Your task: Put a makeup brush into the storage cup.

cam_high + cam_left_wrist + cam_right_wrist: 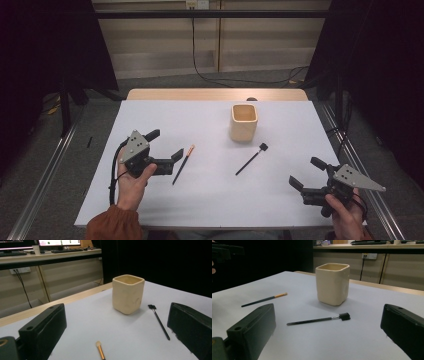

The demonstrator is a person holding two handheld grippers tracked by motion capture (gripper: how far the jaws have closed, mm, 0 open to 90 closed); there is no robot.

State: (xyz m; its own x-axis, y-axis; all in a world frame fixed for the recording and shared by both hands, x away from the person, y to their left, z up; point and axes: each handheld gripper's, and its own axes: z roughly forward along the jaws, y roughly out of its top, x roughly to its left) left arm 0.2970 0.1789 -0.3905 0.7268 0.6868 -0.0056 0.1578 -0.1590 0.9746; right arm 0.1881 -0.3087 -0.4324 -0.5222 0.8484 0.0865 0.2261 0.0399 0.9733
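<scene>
Nearest you, at the right near corner of the white worktop, your right hand holds the right gripper low over the surface, its jaws spread wide apart with nothing between them. In the right gripper view those jaws frame the black-tipped brush, which lies flat on the worktop a little beyond them, its square black head pointing towards the cup. At the left, slightly farther in, your left hand carries the left gripper, and its jaws also stand wide apart and hold nothing. Just beside the right-hand jaw of that gripper lies the orange-tipped brush, flat on the worktop with its dark handle towards you and its orange end away; in the left gripper view its pale tip shows at the near edge, between the two jaws but not touched by either. Towards the middle of the worktop, in the high view, the black-tipped brush rests at a slant, well apart from the orange-tipped one and near the cup. Beyond both brushes stands the cream square cup, upright and open at the top, right of centre in the far half of the worktop. Past the white sheet, a strip of bare wooden edge runs along the far side of the worktop.
</scene>
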